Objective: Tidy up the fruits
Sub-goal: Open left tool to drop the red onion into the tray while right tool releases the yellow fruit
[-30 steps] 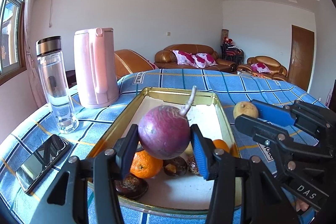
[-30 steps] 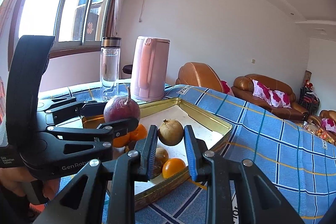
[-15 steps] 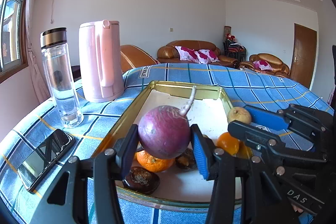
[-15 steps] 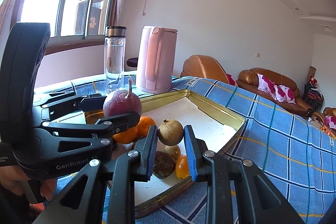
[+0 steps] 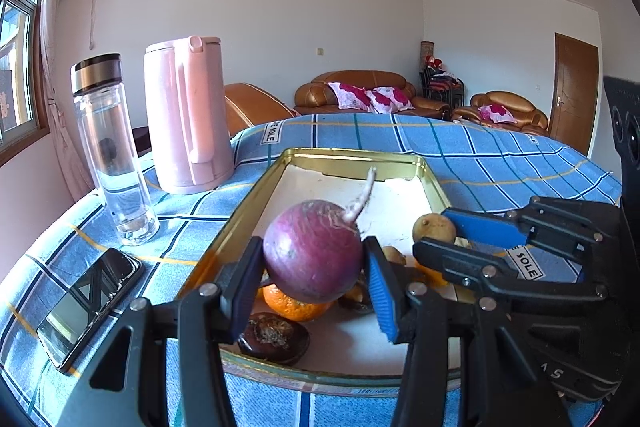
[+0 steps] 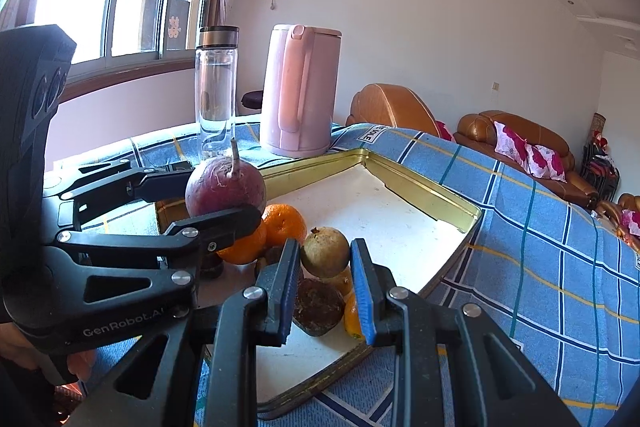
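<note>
My left gripper (image 5: 314,267) is shut on a purple round radish (image 5: 312,251) with a pale root tail and holds it above the near end of the gold tray (image 5: 352,157). The radish (image 6: 226,187) also shows in the right wrist view. My right gripper (image 6: 326,261) is shut on a small brown-green round fruit (image 6: 325,251), held just above the tray (image 6: 424,187). It also shows in the left wrist view (image 5: 434,227). In the tray lie oranges (image 5: 296,307) (image 6: 284,223) and dark brown fruits (image 5: 274,337) (image 6: 318,307).
A pink kettle (image 5: 186,115) and a glass bottle (image 5: 112,151) stand left of the tray on the blue checked cloth (image 5: 500,155). A phone (image 5: 88,303) lies near the left front edge. Sofas stand beyond the table.
Both grippers have sunk lower and a little nearer over the tray, each still holding its fruit. The tray's fruits now lie closer beneath them.
</note>
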A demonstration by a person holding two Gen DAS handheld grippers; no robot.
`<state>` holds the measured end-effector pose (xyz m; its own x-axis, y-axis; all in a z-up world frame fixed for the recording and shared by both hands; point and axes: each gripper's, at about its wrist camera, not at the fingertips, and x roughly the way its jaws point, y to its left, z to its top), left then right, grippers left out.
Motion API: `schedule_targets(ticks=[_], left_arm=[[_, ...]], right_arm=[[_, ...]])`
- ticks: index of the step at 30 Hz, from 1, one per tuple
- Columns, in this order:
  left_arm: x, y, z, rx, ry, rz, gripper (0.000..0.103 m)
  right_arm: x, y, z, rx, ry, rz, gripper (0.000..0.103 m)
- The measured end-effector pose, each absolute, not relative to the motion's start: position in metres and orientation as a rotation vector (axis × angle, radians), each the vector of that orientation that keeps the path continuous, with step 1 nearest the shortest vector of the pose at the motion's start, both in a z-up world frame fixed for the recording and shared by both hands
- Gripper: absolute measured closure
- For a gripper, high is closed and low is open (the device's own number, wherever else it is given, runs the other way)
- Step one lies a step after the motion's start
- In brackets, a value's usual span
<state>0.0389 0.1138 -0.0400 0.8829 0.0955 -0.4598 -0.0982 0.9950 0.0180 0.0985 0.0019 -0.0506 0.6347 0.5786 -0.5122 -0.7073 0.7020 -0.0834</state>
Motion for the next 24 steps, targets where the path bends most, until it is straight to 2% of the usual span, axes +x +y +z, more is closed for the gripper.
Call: schedule_targets(ticks=[9, 12, 16, 18, 24], left_arm=[[0.043, 0.114, -0.048, 0.004, 0.527, 0.101, 0.05], [0.043, 0.117, -0.047, -0.007, 0.528, 0.099, 0.048], [0.039, 0.119, -0.045, -0.009, 0.511, 0.118, 0.037], [0.037, 0.12, -0.042, -0.01, 0.496, 0.131, 0.032], [0.03, 0.12, -0.037, -0.022, 0.465, 0.138, 0.016]], right_arm=[[0.105, 0.004, -0.059, -0.294, 0.558, 0.766, 0.075], [0.105, 0.002, -0.06, -0.285, 0.559, 0.751, 0.067], [0.108, -0.006, -0.058, -0.247, 0.56, 0.744, 0.053], [0.106, -0.01, -0.056, -0.233, 0.546, 0.74, 0.049], [0.096, -0.022, -0.05, -0.212, 0.491, 0.722, 0.046]])
